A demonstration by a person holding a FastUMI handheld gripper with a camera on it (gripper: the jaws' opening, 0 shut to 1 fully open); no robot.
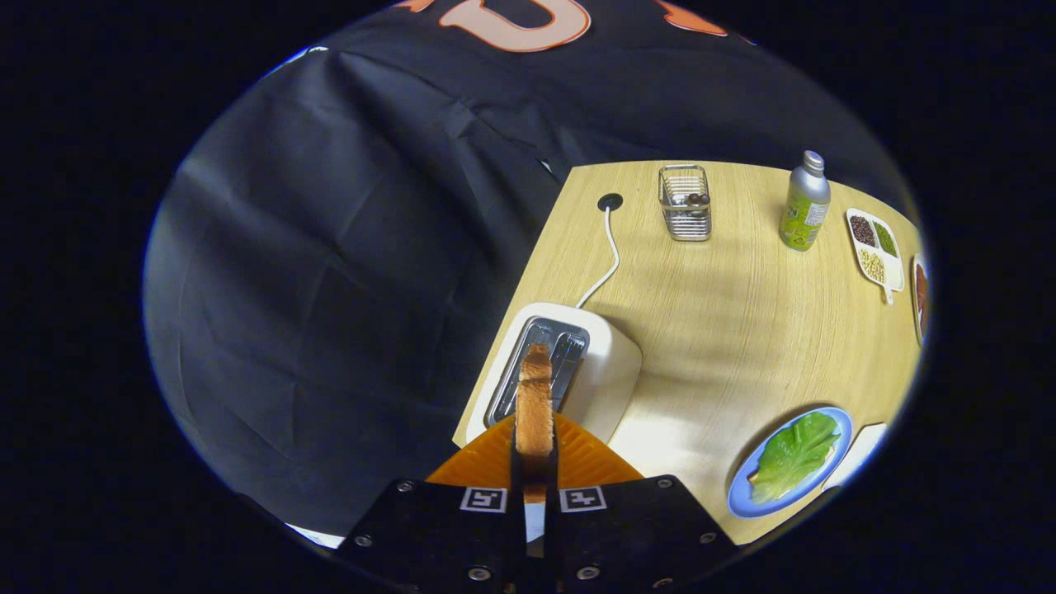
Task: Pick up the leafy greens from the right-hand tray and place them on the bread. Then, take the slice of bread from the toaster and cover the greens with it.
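Gripper [535,462] clamped on bread slice [535,396], poised over toaster [602,363] slots.

The tool [535,450] grips a slice of bread [535,404] edge-on between both fingers, above the white toaster [606,371] on the table [742,330]; well to the right, leafy greens [794,454] lie on a blue plate [742,502]

Tool [535,450] fingers clamped on the bread slice [535,404]
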